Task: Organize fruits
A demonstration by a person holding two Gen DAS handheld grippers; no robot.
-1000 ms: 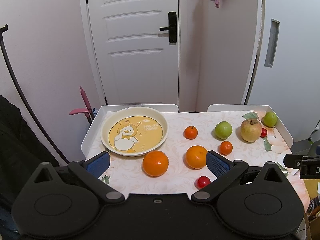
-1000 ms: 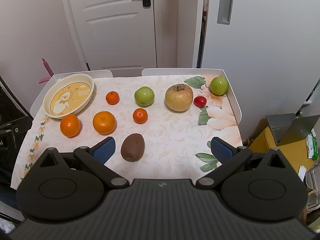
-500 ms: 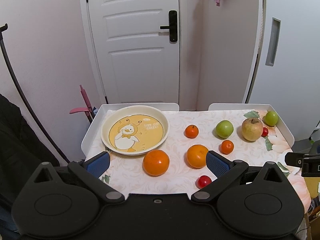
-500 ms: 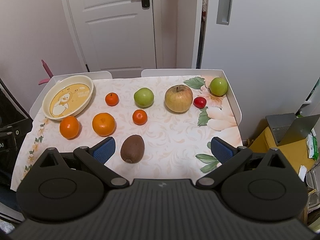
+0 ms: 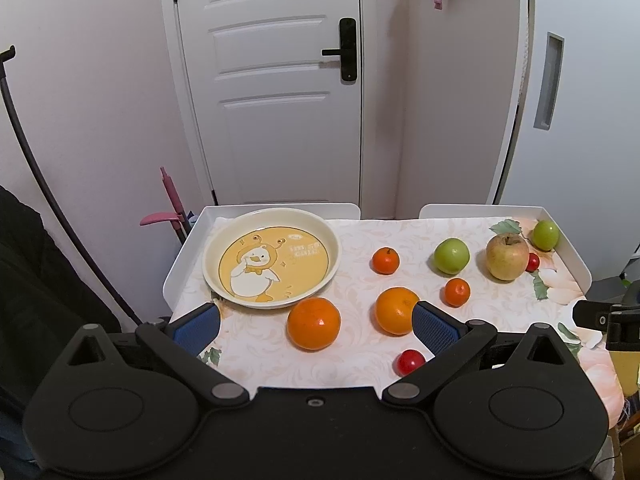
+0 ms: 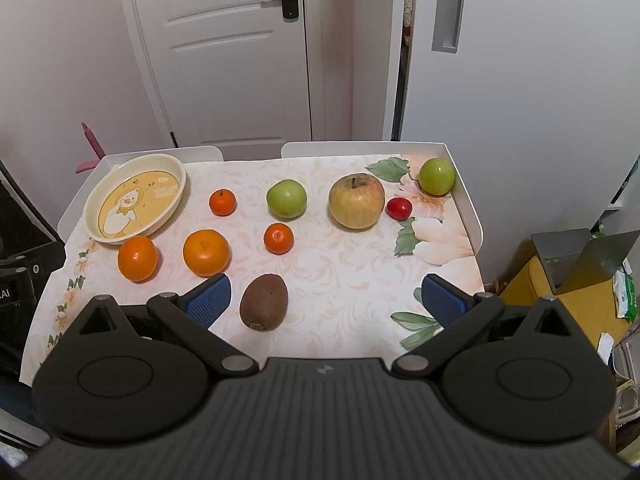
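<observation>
A cream plate with a yellow duck picture [image 5: 272, 258] [image 6: 136, 198] sits empty at the table's far left. Two large oranges [image 5: 314, 323] [image 5: 394, 310], two small tangerines [image 5: 386, 260] [image 5: 457, 292], a green apple [image 5: 451, 256], a yellow apple [image 5: 507, 256], a small green fruit [image 5: 545, 234] and two red cherry tomatoes [image 5: 410, 362] [image 6: 399, 208] lie on the cloth. A brown kiwi [image 6: 264, 302] lies near the front. My left gripper [image 5: 316, 326] is open and empty, framing an orange. My right gripper [image 6: 326, 300] is open and empty, above the front edge by the kiwi.
The table [image 6: 464, 200] has a raised white rim and a floral cloth. A white door [image 5: 276, 88] and a cabinet stand behind it. A yellow bin [image 6: 560, 296] and clutter sit to the right. A dark chair [image 5: 36, 304] is at the left.
Both views have drifted slightly; the fruits sit a touch lower and to the right in the left wrist view. Nothing on the table has moved. Both grippers stay open.
</observation>
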